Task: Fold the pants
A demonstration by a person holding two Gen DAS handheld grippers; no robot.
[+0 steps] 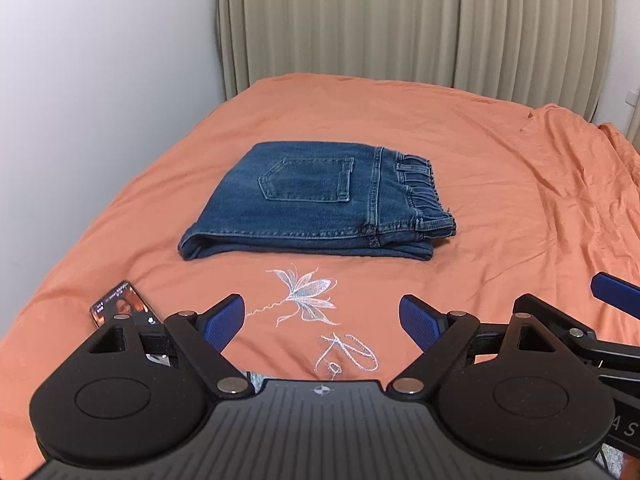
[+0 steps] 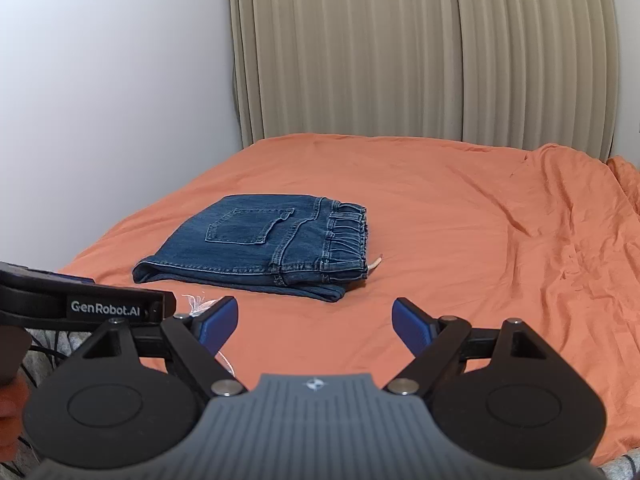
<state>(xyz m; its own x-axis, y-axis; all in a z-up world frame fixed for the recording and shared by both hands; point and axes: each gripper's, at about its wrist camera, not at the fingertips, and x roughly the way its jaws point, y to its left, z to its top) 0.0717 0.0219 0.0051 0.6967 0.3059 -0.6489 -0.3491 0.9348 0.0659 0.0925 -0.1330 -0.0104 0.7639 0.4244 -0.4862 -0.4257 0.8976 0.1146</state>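
Blue denim pants (image 1: 316,200) lie folded into a compact stack on the orange bed sheet (image 1: 500,208), back pocket up, elastic waistband to the right. They also show in the right wrist view (image 2: 256,244). My left gripper (image 1: 322,322) is open and empty, hovering near the bed's front edge, well short of the pants. My right gripper (image 2: 314,322) is open and empty too, also short of the pants and to their right. One blue pad of the right gripper shows at the left view's right edge (image 1: 616,292).
A phone (image 1: 122,304) with a lit screen lies on the sheet at front left, beside my left finger. White embroidery (image 1: 308,292) marks the sheet below the pants. Beige curtains (image 1: 400,20) and a white wall (image 1: 100,60) stand behind the bed. The sheet is rumpled at right (image 2: 560,240).
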